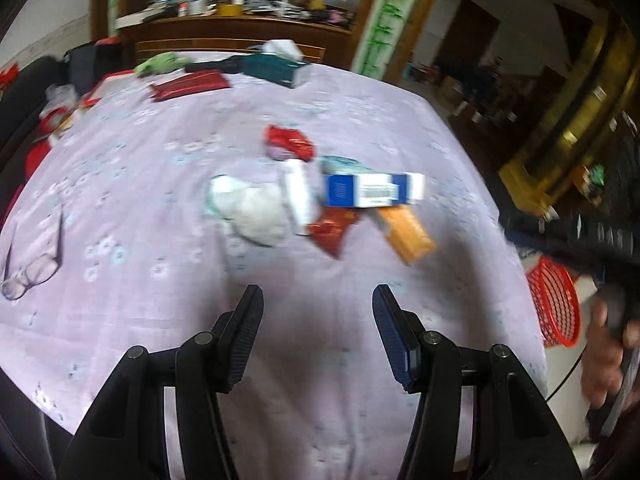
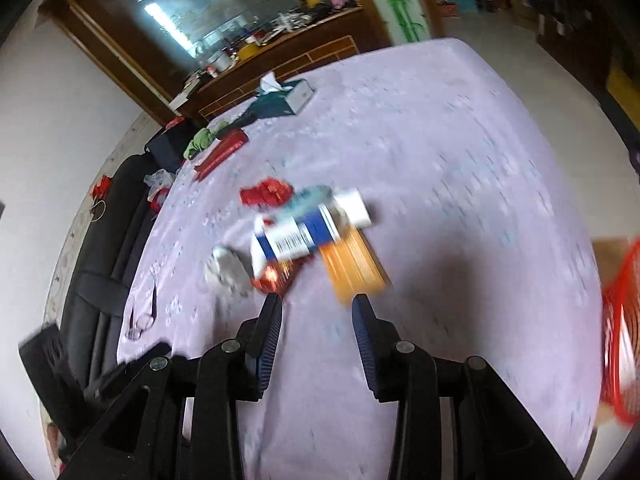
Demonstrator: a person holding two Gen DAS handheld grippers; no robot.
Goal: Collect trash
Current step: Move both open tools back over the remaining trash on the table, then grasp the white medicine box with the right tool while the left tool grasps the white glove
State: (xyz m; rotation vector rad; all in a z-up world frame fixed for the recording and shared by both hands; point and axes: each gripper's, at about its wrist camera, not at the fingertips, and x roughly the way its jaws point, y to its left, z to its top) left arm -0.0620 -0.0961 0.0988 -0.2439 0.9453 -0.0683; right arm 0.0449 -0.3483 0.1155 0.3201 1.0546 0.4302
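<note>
A heap of trash lies mid-table on the lilac cloth: a blue-and-white carton (image 1: 372, 190) (image 2: 298, 236), an orange box (image 1: 408, 232) (image 2: 352, 266), a crumpled white tissue (image 1: 250, 210) (image 2: 228, 268), red wrappers (image 1: 290, 142) (image 2: 266, 194) and a white box (image 1: 300, 196). My left gripper (image 1: 318, 300) hovers open, short of the heap, nothing between its fingers. My right gripper (image 2: 316, 306) is open too, its tips just in front of the orange box. The red mesh basket (image 1: 554, 304) (image 2: 620, 336) stands off the table's right side.
A teal tissue box (image 1: 276, 66) (image 2: 286, 96), a flat red packet (image 1: 190, 84) (image 2: 222, 152) and a green cloth (image 1: 158, 62) lie at the far end. Eyeglasses (image 1: 34, 264) (image 2: 140, 312) rest near the left edge. A dark sofa (image 2: 104, 248) runs along the left. A hand (image 1: 608, 352) holds the other tool.
</note>
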